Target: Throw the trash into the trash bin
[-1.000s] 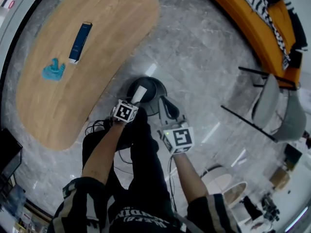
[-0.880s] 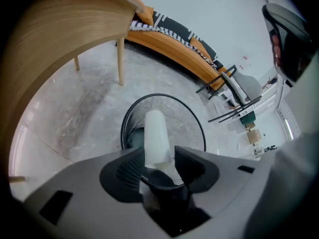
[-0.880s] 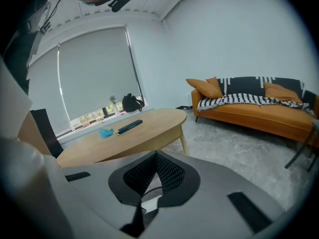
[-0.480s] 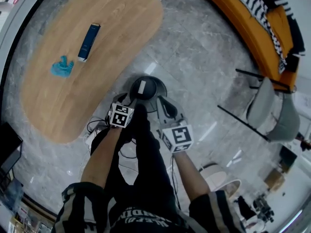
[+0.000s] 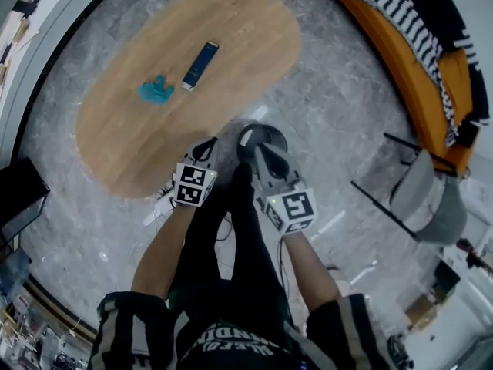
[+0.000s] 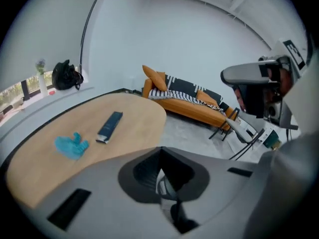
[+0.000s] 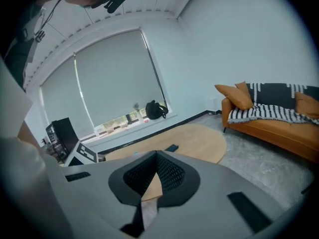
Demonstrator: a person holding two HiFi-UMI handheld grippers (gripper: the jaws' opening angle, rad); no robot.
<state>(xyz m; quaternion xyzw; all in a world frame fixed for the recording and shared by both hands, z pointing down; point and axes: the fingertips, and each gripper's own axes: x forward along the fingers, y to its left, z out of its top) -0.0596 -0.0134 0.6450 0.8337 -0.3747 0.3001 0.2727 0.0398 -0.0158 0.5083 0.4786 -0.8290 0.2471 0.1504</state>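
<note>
**Trash on the table, grippers empty**

The round dark trash bin (image 5: 248, 136) stood just off the oval wooden table (image 5: 231, 45), its contents hidden. A crumpled blue scrap (image 5: 156, 91) and a flat dark packet (image 5: 199, 65) lay on the table. The left gripper (image 5: 206, 146) had just been closing and its jaws met on nothing. The right gripper (image 5: 260, 151) was also closed and empty.

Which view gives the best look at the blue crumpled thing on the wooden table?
The left gripper view: the blue crumpled thing is near, large and unobstructed. The head view shows it small, from above; the right gripper view shows almost nothing of it.
</note>
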